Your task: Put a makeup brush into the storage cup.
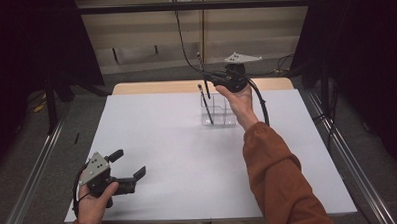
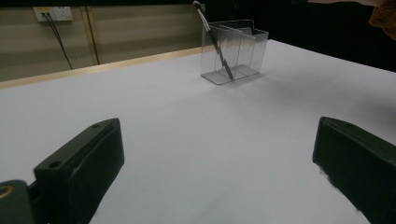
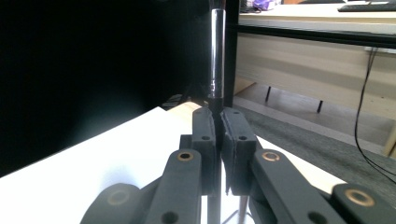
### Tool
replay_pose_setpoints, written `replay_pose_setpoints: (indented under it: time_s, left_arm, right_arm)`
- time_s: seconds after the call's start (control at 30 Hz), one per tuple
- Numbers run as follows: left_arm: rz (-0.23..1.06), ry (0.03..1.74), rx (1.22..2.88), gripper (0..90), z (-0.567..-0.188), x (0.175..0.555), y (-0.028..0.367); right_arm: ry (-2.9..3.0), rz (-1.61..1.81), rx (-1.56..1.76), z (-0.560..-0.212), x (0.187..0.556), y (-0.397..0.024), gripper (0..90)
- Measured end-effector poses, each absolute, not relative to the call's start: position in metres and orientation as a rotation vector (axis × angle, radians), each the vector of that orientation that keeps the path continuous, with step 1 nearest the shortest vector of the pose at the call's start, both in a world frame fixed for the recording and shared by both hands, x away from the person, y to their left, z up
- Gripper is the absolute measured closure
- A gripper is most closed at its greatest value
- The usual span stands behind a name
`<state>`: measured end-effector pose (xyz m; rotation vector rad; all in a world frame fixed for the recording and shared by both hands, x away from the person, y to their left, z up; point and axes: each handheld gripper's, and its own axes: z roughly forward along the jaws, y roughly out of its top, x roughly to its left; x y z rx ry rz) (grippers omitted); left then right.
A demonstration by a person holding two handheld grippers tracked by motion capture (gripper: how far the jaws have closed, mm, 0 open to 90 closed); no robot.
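Observation:
A clear plastic holder (image 1: pixel 221 113) (image 2: pixel 243 49) with several compartments stands on the far middle of the white table (image 1: pixel 162 143). A thin dark pen (image 1: pixel 205 107) (image 2: pixel 215 44) leans in its left compartment. Just above the holder, my right gripper (image 1: pixel 213 80) (image 3: pixel 218 116) is shut on a second slim pen (image 1: pixel 206 90) (image 3: pixel 216 56) with a black and silver barrel, which stands upright between the jaws. Near the table's front left corner my left gripper (image 1: pixel 128 163) (image 2: pixel 215 154) rests low and open, its jaws wide apart with bare table between them, pointing toward the holder.
A wooden strip (image 1: pixel 155 87) edges the table's far side. Black cables (image 1: pixel 184 47) trail from the right gripper up to a wall socket (image 2: pixel 51 13). Metal rails (image 1: pixel 33 173) run along the floor on both sides. An orange sleeve (image 1: pixel 273 174) crosses the right half of the table.

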<state>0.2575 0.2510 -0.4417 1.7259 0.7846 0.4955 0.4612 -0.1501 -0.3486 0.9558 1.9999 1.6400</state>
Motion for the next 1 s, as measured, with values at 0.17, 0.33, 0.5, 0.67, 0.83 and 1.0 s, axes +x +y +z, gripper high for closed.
replay_pose_setpoints:
  time_s: [0.17, 0.33, 0.5, 0.67, 0.83, 1.0]
  left_arm:
    - [0.494, 0.778, 1.725, 2.1, -0.441, 0.257, 0.250]
    - [0.494, 0.776, 1.733, 2.1, -0.442, 0.257, 0.249]
    - [0.495, 0.779, 1.731, 2.1, -0.442, 0.257, 0.250]
    - [0.496, 0.778, 1.733, 2.1, -0.442, 0.257, 0.250]
    - [0.498, 0.779, 1.730, 2.1, -0.441, 0.257, 0.250]
    - [0.498, 0.775, 1.727, 2.2, -0.441, 0.256, 0.249]
  right_arm:
    - [1.991, 1.627, 0.982, -0.351, 0.465, -0.152, 84.6]
    - [1.989, 1.620, 0.991, -0.354, 0.468, -0.154, 84.6]
    - [1.991, 1.611, 1.004, -0.357, 0.470, -0.155, 84.6]
    - [2.003, 1.609, 1.011, -0.363, 0.470, -0.153, 84.6]
    - [2.028, 1.600, 1.010, -0.371, 0.468, -0.148, 84.5]
    - [2.048, 1.585, 1.002, -0.376, 0.465, -0.145, 84.6]
